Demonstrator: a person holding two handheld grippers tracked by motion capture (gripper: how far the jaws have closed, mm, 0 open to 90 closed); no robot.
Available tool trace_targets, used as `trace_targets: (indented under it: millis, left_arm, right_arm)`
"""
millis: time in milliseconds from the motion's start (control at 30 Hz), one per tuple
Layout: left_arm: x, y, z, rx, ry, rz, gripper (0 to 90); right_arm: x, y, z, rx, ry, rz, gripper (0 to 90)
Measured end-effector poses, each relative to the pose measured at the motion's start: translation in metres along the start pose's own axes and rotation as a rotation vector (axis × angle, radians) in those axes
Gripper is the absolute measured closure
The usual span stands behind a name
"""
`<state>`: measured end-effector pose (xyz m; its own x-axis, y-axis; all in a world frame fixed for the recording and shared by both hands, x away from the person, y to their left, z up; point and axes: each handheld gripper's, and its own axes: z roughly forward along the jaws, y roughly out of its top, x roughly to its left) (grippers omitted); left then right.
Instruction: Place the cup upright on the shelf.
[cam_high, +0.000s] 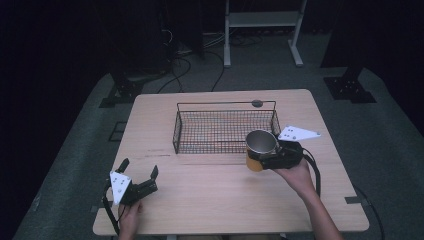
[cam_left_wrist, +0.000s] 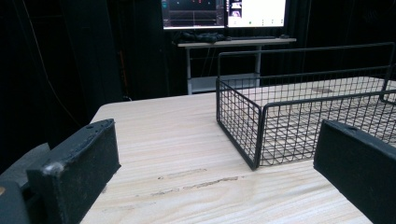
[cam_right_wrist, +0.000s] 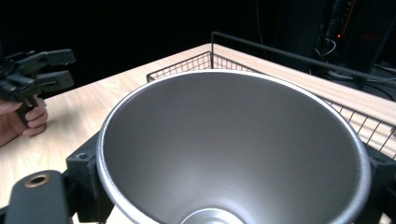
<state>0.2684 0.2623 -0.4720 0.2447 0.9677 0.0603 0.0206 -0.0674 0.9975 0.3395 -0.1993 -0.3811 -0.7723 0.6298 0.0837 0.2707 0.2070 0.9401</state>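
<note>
Between the right tongs (cam_high: 264, 159), clenched on its sides: cup (cam_high: 260, 149), upright, mouth up, long axis vertical, held above the tabletop (cam_high: 210, 200). Basket (cam_high: 225, 131) lies just beyond the cup, its near right corner closest. Left tongs (cam_high: 140, 172) released, well apart, idle, low over the tabletop.

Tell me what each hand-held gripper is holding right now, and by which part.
The right hand-held gripper clamps the metal cup around its body, below the rim. The left hand-held gripper is open and holds nothing.
</note>
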Motion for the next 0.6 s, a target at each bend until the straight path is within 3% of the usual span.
trace_targets:
  millis: [167, 600]
  left_arm:
    - [0.0, 0.0, 0.0, 0.001, 0.001, -0.003, 0.0]
    - [0.0, 0.0, 0.0, 0.002, 0.003, -0.002, 0.0]
  right_arm:
    - [-0.007, 0.01, 0.002, -0.016, 0.004, 0.019, 11.7]
    - [-0.02, 0.03, 0.016, -0.002, -0.003, 0.014, 11.8]
